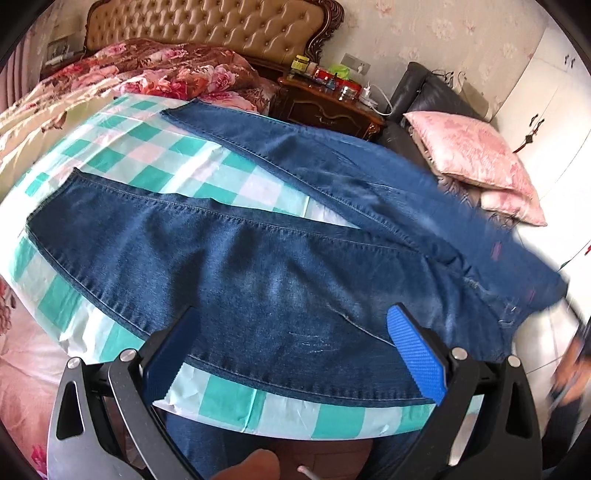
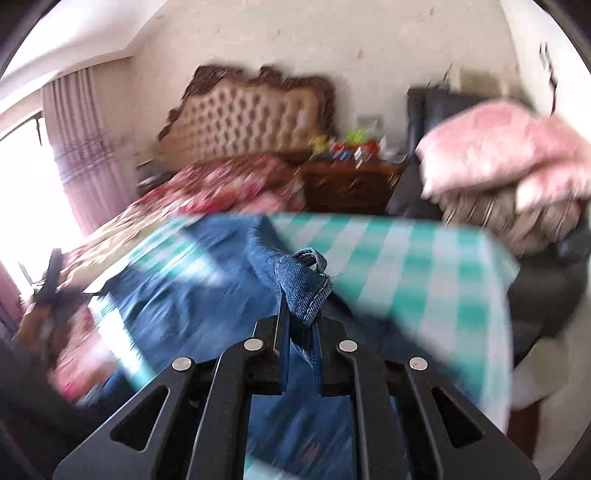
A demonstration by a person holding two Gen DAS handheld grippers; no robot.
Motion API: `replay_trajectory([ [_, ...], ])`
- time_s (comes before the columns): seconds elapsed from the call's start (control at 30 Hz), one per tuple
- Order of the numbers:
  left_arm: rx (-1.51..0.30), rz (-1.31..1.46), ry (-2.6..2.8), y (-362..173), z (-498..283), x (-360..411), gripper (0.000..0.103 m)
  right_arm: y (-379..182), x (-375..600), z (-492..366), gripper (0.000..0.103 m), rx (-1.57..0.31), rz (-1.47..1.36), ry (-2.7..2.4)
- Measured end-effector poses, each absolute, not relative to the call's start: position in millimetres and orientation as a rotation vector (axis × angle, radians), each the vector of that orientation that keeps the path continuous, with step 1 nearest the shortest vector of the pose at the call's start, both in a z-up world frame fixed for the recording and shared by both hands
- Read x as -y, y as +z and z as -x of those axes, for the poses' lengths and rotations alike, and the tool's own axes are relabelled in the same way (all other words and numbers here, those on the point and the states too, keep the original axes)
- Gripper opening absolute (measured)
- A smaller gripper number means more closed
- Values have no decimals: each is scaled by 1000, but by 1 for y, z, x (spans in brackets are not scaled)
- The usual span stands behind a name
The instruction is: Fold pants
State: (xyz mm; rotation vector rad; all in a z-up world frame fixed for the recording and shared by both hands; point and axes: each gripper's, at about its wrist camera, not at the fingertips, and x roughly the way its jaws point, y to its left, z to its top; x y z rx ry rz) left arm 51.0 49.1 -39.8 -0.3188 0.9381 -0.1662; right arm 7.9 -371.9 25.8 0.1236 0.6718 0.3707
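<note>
Pants [image 1: 258, 258] under spread left hand-held gripper [image 1: 295, 347]; right hand-held gripper [image 2: 301, 317] pinches them.

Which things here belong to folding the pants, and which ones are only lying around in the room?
Part of the job:
- jeans, spread on the checked cloth
- right gripper, shut on a bunch of denim
- left gripper, open above the near leg

Just lying about:
- pink pillow
- floral quilt
- nightstand with small items
- tufted headboard
</note>
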Motion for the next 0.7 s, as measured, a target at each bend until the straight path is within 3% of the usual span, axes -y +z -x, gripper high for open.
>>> replay_trajectory([
  [0.07,-942,349,-192,-45,-56,-53,100,-4,372,7,12,-745,-189,406],
  [0.17,-978,394,-239,-57,-79,-53,83,-48,362,21,12,-860,-209,417],
  [0.27,-994,449,-283,-65,-114,-50,78,-73,364,20,12,-921,-252,419],
  [0.63,-1025,735,-322,-85,-306,-56,41,-15,416,19,12,-701,-424,511],
  [0.7,-1055,772,-311,-96,-337,-55,40,-10,425,18,12,-670,-440,514],
])
